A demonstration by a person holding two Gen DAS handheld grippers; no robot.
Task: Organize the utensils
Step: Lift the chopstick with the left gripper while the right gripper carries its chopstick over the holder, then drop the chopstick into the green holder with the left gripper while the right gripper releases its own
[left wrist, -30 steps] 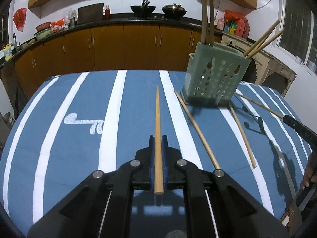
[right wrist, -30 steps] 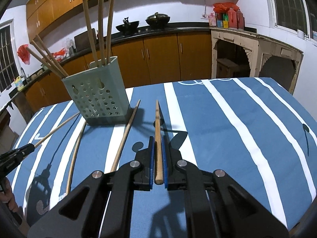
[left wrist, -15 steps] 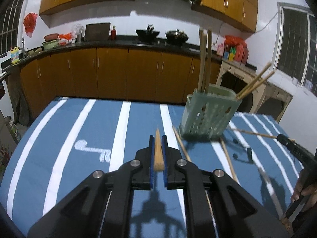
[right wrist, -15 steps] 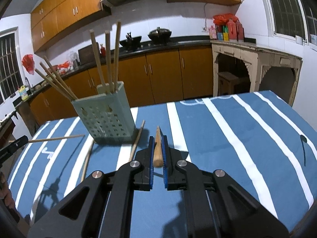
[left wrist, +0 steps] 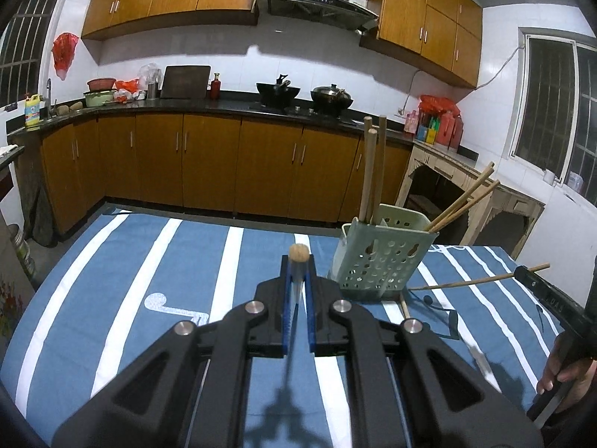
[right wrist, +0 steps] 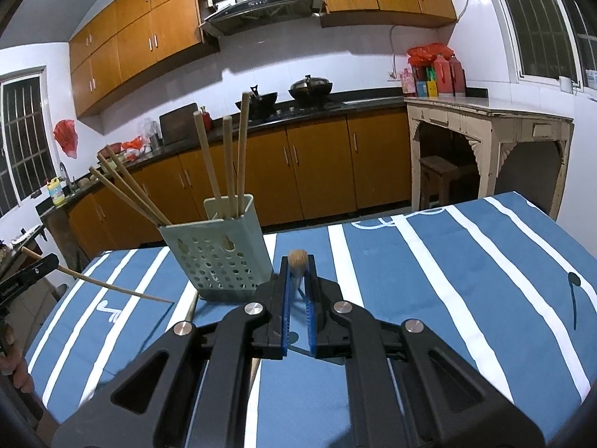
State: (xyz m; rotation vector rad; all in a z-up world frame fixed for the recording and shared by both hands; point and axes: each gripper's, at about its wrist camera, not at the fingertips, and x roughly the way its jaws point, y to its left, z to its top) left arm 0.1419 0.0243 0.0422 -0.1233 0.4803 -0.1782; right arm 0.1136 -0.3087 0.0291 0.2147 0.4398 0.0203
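Note:
A pale green perforated utensil holder [left wrist: 380,254] stands on the blue striped tablecloth [left wrist: 168,261] with several wooden chopsticks upright in it; it also shows in the right wrist view [right wrist: 220,257]. My left gripper [left wrist: 297,265] is shut on a wooden chopstick [left wrist: 299,253], lifted above the table and seen end-on. My right gripper [right wrist: 297,267] is shut on another wooden chopstick [right wrist: 298,257], also lifted and end-on. From the left wrist view the right gripper's chopstick [left wrist: 470,282] points toward the holder. A loose chopstick [right wrist: 192,310] lies by the holder's base.
Wooden kitchen cabinets [left wrist: 209,164] and a dark counter with pots run behind the table. A pale side table [right wrist: 485,142] stands at the right. The tablecloth [right wrist: 447,280] reaches the table's far edge.
Both grippers have risen and tilted up, lifting their chopsticks off the cloth. Each chopstick now points toward its camera instead of lying flat along the table.

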